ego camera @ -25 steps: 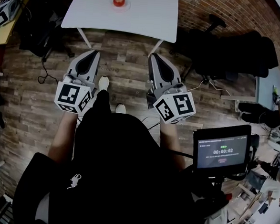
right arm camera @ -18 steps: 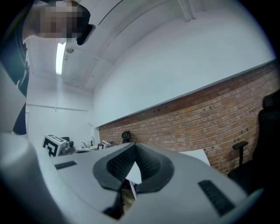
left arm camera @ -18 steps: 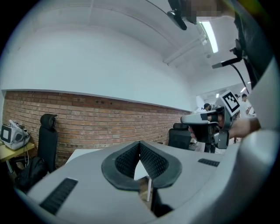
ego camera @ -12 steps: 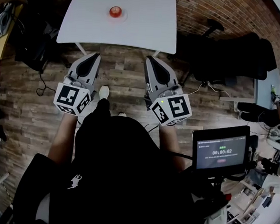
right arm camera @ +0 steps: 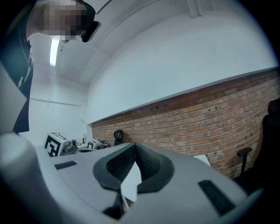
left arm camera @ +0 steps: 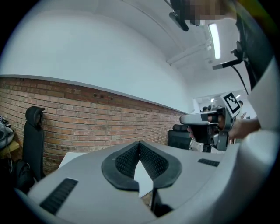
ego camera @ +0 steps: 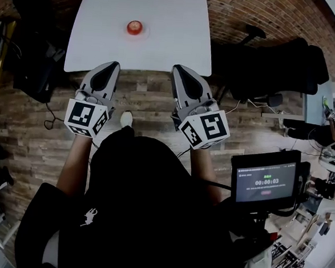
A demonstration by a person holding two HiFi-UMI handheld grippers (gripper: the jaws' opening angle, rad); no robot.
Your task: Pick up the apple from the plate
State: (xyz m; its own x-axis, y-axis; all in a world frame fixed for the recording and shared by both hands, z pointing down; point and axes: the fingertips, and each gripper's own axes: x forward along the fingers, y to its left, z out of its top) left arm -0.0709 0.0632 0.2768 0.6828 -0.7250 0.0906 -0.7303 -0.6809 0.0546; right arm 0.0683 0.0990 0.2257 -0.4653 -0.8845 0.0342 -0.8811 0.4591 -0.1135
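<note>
I am holding both tools level in front of my body, the left gripper (ego camera: 111, 65) and right gripper (ego camera: 178, 68) side by side. Each has its jaws pressed together with nothing between them. Their tips are showing about at the near edge of the white table (ego camera: 173, 45). Farther on, toward its far left, the red apple (ego camera: 134, 26) is sitting on a small pale plate (ego camera: 142, 32). To take it well, I judge I should step closer, spread one gripper's jaws wide and come in level around the apple's sides.
</note>
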